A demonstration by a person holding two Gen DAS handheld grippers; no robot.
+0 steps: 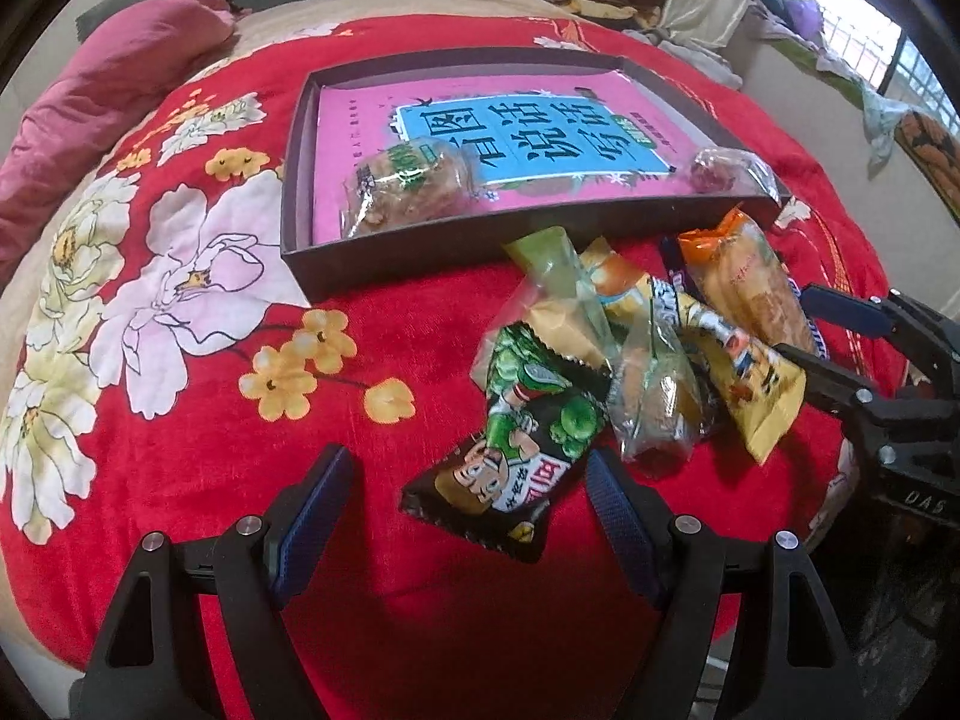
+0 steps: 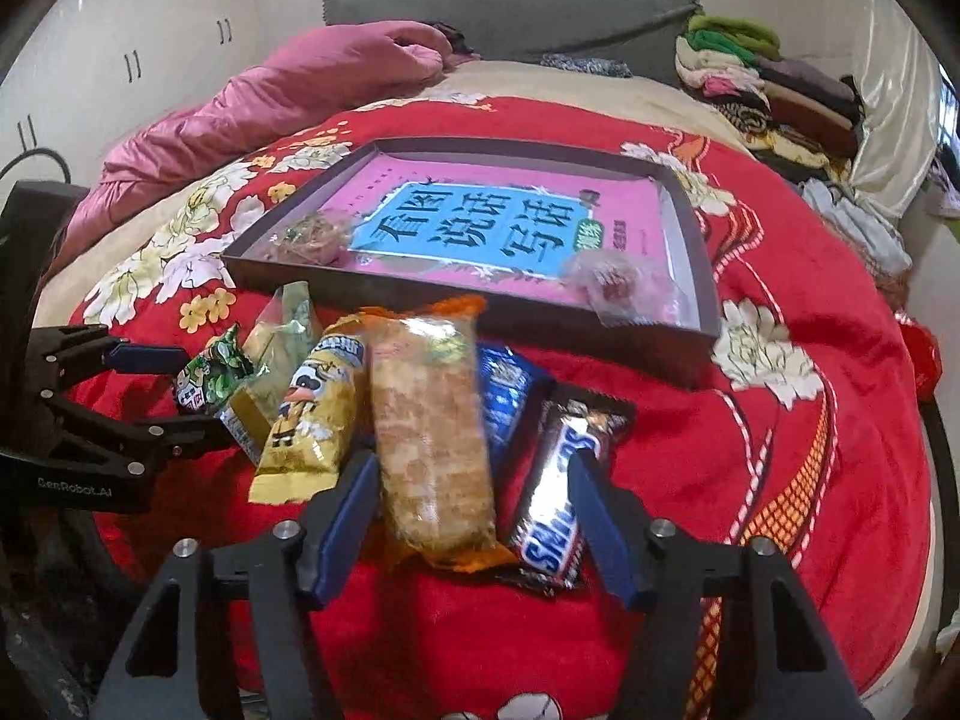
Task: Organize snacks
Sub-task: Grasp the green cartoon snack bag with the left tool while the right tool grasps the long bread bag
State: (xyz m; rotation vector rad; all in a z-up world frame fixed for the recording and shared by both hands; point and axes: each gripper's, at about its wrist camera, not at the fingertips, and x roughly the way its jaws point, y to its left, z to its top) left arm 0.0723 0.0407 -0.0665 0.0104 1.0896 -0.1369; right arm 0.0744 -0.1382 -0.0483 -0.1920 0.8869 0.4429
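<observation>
A dark shallow box (image 1: 384, 264) on the red blanket holds a pink book, a clear-wrapped cake (image 1: 408, 186) and a small red sweet (image 1: 720, 171). Several snacks lie in a heap in front of it. My left gripper (image 1: 468, 468) is open, with the near end of a black-and-green packet (image 1: 516, 438) lying between its fingers. My right gripper (image 2: 471, 474) is open and straddles the near ends of an orange cracker pack (image 2: 429, 426) and a Snickers bar (image 2: 558, 510). A yellow packet (image 2: 312, 426) and a blue packet (image 2: 507, 396) lie beside them.
The red floral blanket (image 1: 180, 300) covers a bed. A pink quilt (image 2: 270, 96) is bunched at the far left, and folded clothes (image 2: 774, 90) are stacked at the far right. The bed's edge drops off close on the right.
</observation>
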